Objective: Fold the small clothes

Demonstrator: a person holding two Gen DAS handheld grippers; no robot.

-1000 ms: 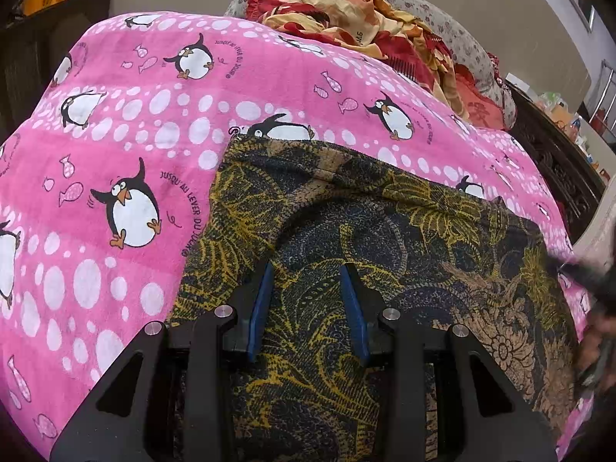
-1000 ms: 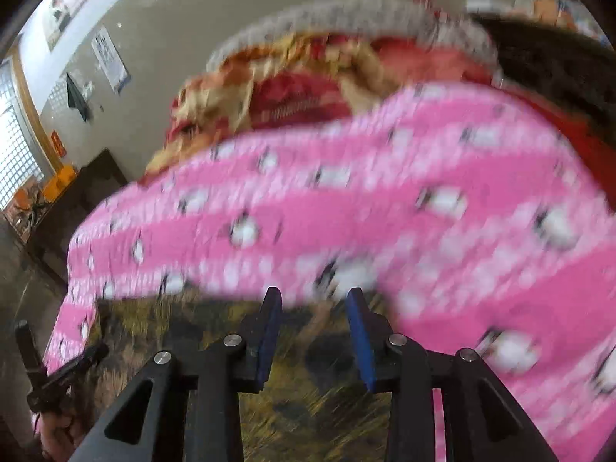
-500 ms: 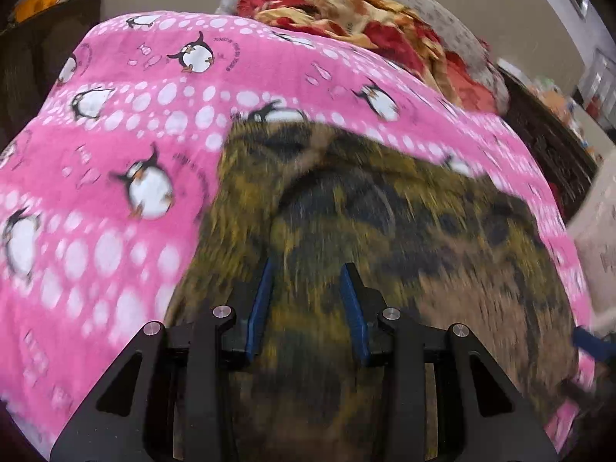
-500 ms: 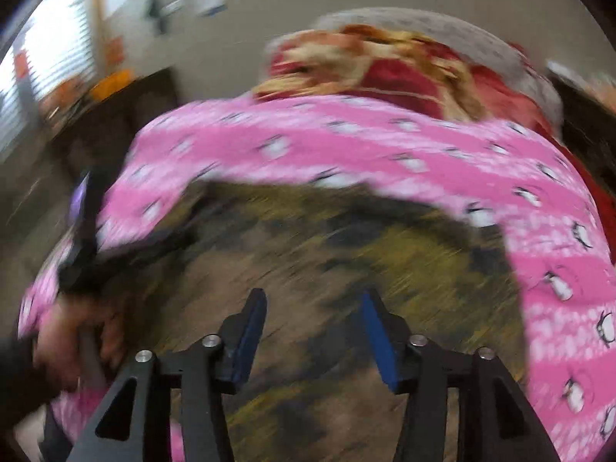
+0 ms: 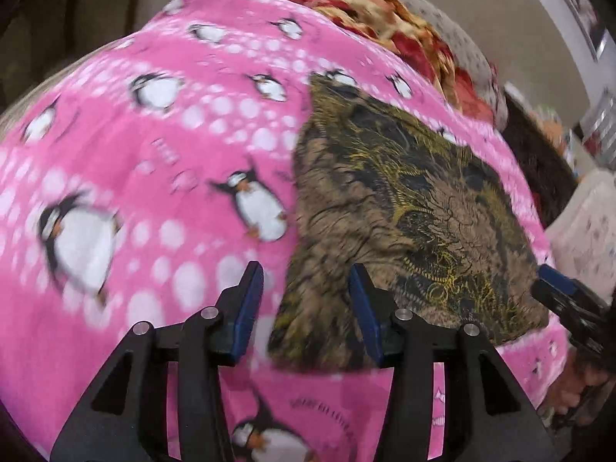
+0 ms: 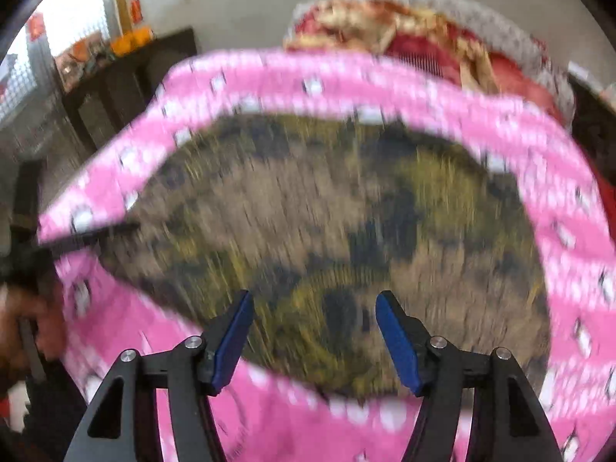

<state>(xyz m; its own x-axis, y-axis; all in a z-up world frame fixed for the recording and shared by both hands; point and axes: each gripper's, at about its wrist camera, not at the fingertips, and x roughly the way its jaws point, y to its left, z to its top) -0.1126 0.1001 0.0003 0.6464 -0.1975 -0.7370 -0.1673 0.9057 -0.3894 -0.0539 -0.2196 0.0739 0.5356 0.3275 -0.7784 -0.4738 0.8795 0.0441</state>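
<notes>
A dark garment (image 5: 404,200) with a yellow and brown leaf print lies folded flat on a pink penguin blanket (image 5: 154,154). My left gripper (image 5: 306,308) hovers over the garment's near left corner. Its jaws are opening, and the cloth's edge lies between them with no pad pressing on it. The right gripper (image 5: 558,285) shows at the garment's right edge. The right wrist view is blurred. There the garment (image 6: 327,223) fills the middle, and my right gripper (image 6: 312,308) is above its near edge, jaws opening and holding nothing. The left gripper (image 6: 84,236) and a hand (image 6: 34,319) appear at the left.
A heap of red and cream bedding (image 5: 385,11) lies at the far end of the blanket, beside a grey spotted pillow (image 5: 473,50). Dark wooden furniture (image 6: 127,77) stands beyond the blanket's left side. A dark bed frame (image 5: 539,161) runs along the right.
My left gripper slid left from the garment's middle to its left corner, and its jaws widened. The right gripper swung from the blanket onto the garment and opened wider.
</notes>
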